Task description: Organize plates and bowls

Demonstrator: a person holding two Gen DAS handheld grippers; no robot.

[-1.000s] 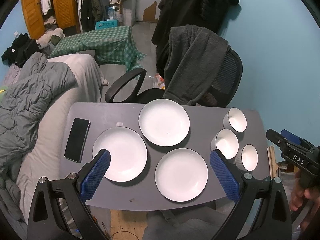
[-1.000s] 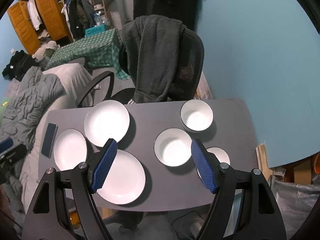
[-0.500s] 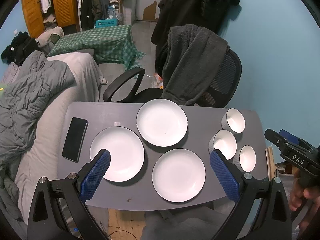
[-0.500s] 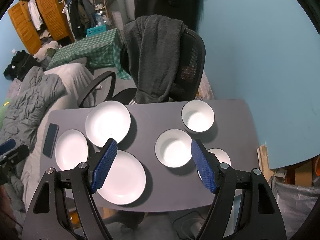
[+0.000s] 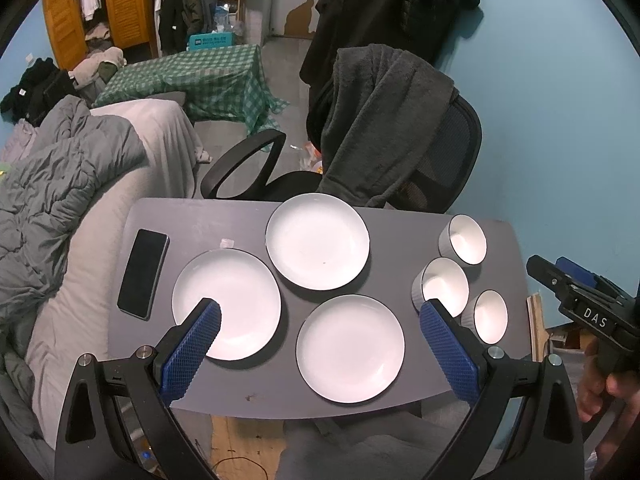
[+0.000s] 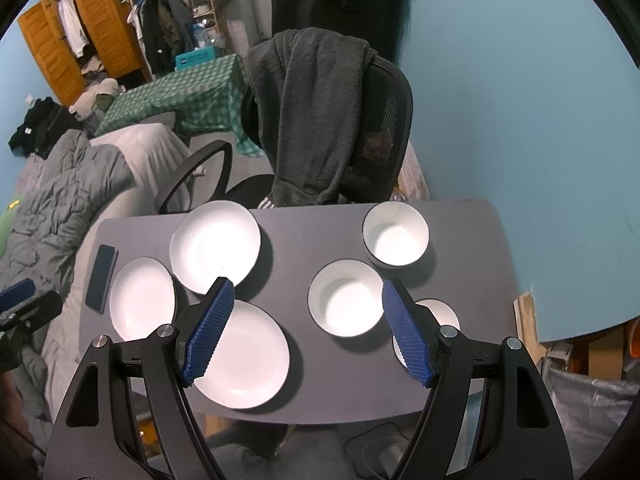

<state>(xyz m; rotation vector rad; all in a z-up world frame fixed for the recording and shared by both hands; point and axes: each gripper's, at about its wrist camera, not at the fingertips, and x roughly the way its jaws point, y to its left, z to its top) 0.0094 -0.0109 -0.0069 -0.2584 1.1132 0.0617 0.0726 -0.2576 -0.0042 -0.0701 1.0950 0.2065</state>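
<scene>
Three white plates lie on the grey table [image 5: 200, 220]: a left plate [image 5: 232, 300], a far plate [image 5: 317, 241] and a near plate [image 5: 350, 348]. Three white bowls line the right side: a far bowl [image 5: 464, 239], a middle bowl [image 5: 444, 286] and a near bowl [image 5: 489, 315]. My left gripper [image 5: 320, 316] hovers open above the plates. My right gripper [image 6: 306, 296] hangs open above the middle bowl [image 6: 345, 297], the near plate [image 6: 244, 354] at its left finger and the near bowl [image 6: 436, 312] partly hidden behind its right finger. Neither gripper holds anything.
A black phone [image 5: 143, 273] lies at the table's left end. An office chair [image 5: 440, 160] draped with a dark garment stands behind the table. A bed with a grey duvet [image 5: 52, 200] runs along the left. The blue wall [image 5: 560, 140] is at the right.
Both views have pulled back and risen slightly, so the table looks a little smaller. Plates and bowls have not moved; both grippers stay open.
</scene>
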